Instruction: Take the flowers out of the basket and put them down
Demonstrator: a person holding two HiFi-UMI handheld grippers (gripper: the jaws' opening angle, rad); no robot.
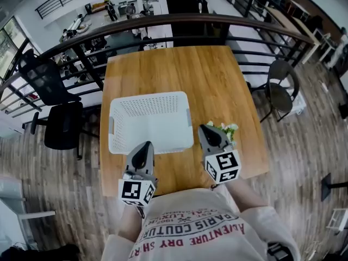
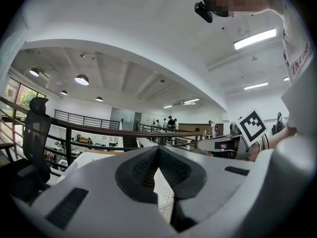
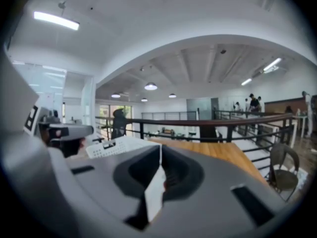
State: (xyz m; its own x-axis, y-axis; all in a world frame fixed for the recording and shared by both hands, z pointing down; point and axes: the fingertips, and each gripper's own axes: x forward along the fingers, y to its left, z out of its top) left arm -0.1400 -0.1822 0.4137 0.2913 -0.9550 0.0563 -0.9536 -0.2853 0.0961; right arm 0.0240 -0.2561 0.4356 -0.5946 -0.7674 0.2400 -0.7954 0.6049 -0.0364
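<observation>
Wood table (image 1: pixel 179 75) w/ white basket (image 1: pixel 149 96) mid-table, looks empty from head view. Left gripper (image 1: pixel 145 145) hovers at basket's near edge, jaws pressed together, nothing in them. Right gripper (image 1: pixel 206 129) sits right of basket, jaws also together, empty. Flowers (image 1: pixel 229 129) lie on table just right of it, outside basket. We judge task basically done, nothing left but pulling back.

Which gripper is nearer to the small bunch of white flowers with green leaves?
Right. The right gripper is just left of the flowers; the left gripper is farther left, over the near edge of the white plastic basket.
</observation>
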